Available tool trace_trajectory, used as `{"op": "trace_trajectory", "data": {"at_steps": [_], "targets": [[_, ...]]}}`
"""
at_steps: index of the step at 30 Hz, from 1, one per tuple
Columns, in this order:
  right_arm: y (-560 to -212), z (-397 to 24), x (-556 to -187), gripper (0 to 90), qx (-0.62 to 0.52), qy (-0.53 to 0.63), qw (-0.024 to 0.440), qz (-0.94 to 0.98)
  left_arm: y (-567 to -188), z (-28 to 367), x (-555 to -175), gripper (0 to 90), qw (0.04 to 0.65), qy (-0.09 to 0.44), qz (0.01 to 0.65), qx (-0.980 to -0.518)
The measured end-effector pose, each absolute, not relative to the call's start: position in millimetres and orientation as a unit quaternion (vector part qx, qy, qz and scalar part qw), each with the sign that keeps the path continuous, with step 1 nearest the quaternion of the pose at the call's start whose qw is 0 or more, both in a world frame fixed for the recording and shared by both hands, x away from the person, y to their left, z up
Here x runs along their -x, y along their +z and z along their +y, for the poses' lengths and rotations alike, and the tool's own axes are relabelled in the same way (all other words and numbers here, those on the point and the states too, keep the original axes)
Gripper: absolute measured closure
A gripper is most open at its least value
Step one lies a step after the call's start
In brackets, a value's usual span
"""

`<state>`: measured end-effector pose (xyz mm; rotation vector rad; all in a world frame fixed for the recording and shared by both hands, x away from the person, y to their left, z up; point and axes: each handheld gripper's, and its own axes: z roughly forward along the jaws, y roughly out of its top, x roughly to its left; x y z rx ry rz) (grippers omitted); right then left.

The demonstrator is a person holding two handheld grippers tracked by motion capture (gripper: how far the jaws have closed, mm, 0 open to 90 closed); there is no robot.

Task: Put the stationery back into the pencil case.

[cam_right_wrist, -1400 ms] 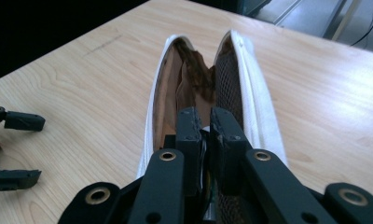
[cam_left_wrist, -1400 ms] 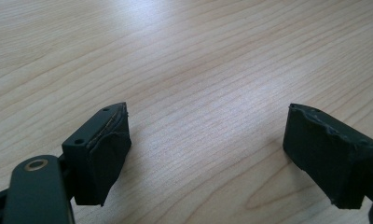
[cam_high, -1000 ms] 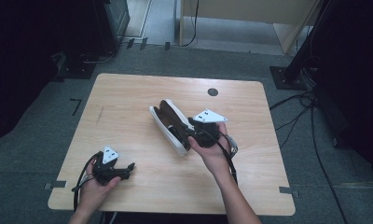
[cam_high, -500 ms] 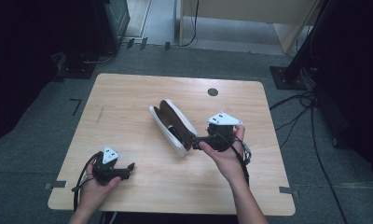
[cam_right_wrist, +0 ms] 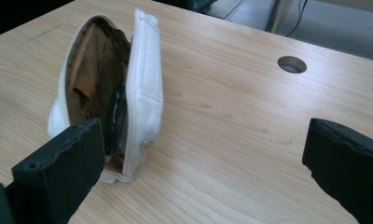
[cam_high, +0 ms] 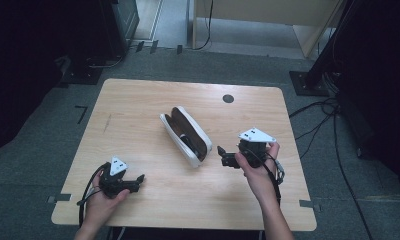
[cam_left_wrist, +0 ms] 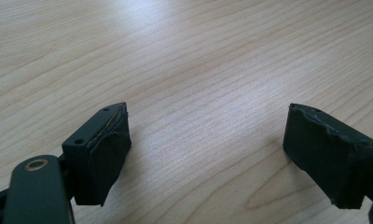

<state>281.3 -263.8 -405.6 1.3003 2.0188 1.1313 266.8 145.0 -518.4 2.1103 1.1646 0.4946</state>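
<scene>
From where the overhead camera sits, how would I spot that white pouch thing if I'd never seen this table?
Start with the pale wooden table and look near its middle. There lies a long white case, set at a slant, open along the top with a brown lining and something dark inside. It is the one loose item on the table, just left of the right claw, which is not touching it.

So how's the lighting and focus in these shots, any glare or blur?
High view: dim, dark surroundings, table evenly lit, case soft. Left gripper view: pale sheen on the wood, far grain blurred. Right gripper view: case fairly sharp, near black pads slightly soft, hole clear.
</scene>
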Motion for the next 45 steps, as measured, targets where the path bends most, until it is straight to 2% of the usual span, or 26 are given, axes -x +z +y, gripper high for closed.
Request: {"op": "trace_trajectory", "data": {"at_steps": [19,45], "targets": [[-431.2,-302.4,-268.3,0.0,-0.505,0.388,0.239,0.733,-518.5,144.3,-267.1,15.0,0.335,0.19,0.448,-0.807],[-499.1,-372.7,-233.0,0.0,-0.573,0.343,0.231,0.707,-518.5,143.8,-267.2,14.9,0.334,0.19,0.449,-0.807]]}}
